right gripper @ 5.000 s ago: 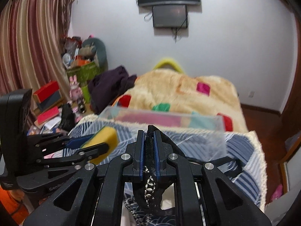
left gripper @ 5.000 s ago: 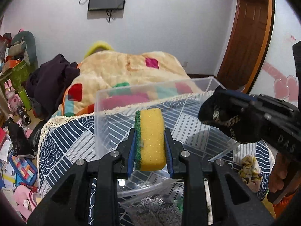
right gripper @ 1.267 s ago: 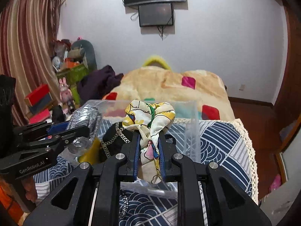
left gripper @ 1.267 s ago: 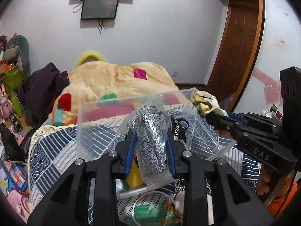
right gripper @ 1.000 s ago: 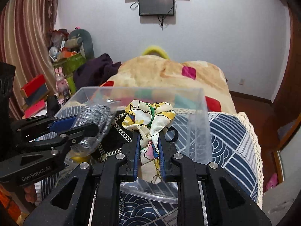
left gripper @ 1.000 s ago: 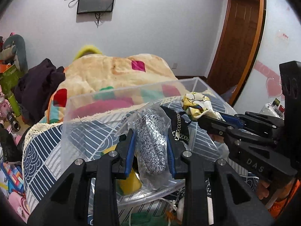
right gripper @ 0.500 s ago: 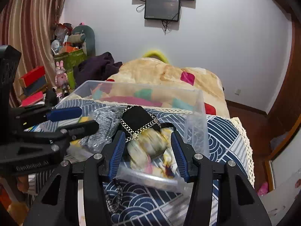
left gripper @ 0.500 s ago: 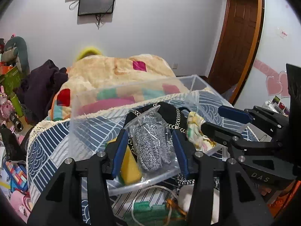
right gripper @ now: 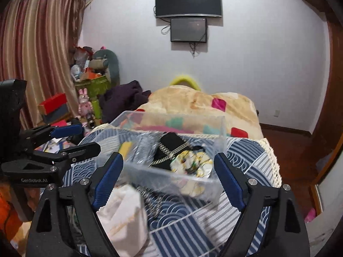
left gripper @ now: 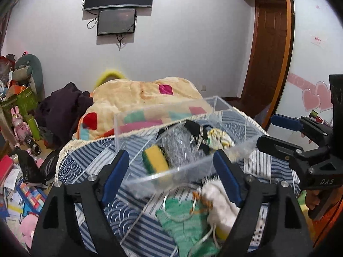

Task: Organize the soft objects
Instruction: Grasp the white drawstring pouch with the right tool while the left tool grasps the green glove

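Clear bin (left gripper: 240, 147): sponge (left gripper: 155, 160), scarf (right gripper: 190, 160) inside | left gripper (left gripper: 171, 177) spread, empty | right gripper (right gripper: 169, 180) spread, empty

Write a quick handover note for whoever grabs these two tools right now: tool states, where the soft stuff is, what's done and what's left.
Left tool: open, holding nothing.
Right tool: open, holding nothing.
Clear bin sits on the blue patterned cloth.
In the bin: yellow sponge, silvery bagged scrubber, black pouch with chain, floral scarf.
Left on the cloth in front of the bin: green knit piece and white cloth bundle, with some cord around them; blurred, so details unclear.
Next, probably: pick those up and drop them in the bin.
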Tool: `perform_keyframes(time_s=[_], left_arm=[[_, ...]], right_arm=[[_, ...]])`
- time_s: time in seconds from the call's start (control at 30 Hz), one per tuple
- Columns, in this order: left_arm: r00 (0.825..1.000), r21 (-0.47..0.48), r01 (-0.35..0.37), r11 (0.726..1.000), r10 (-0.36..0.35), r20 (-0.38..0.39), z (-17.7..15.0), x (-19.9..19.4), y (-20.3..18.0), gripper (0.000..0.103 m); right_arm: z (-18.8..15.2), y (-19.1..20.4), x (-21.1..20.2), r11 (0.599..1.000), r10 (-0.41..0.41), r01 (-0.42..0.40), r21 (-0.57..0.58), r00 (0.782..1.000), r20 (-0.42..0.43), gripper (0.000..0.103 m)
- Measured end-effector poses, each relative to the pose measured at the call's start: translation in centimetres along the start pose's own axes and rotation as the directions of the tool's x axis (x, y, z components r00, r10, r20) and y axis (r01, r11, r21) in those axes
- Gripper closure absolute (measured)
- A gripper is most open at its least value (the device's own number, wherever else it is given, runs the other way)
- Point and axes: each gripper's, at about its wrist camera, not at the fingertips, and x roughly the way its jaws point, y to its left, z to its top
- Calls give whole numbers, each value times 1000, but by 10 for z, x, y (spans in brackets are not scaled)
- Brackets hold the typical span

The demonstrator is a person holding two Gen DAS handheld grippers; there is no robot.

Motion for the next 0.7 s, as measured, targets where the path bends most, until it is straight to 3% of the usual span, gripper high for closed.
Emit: perform_keyframes(time_s=[0.2,0.5,0.63,0.7], left_arm=[[998,12,-21,1000,21,-62,-34,-1,2,20],[985,-49,-51,997,43,-166,-78,17,21,20],[984,-55,-26,998,15,-178,-86,18,17,20],[984,-56,-5,998,-5,-177,-88,18,13,20]], right_arm=[[-30,15,7,999,35,-35,-4,998,-52,18],[-70,34,22,992,130,-128,24,980,-152,20],[-75,37,32,988,153,-149,33,970,-189,44],[-76,37,32,987,161,-157,37,969,-186,50]])
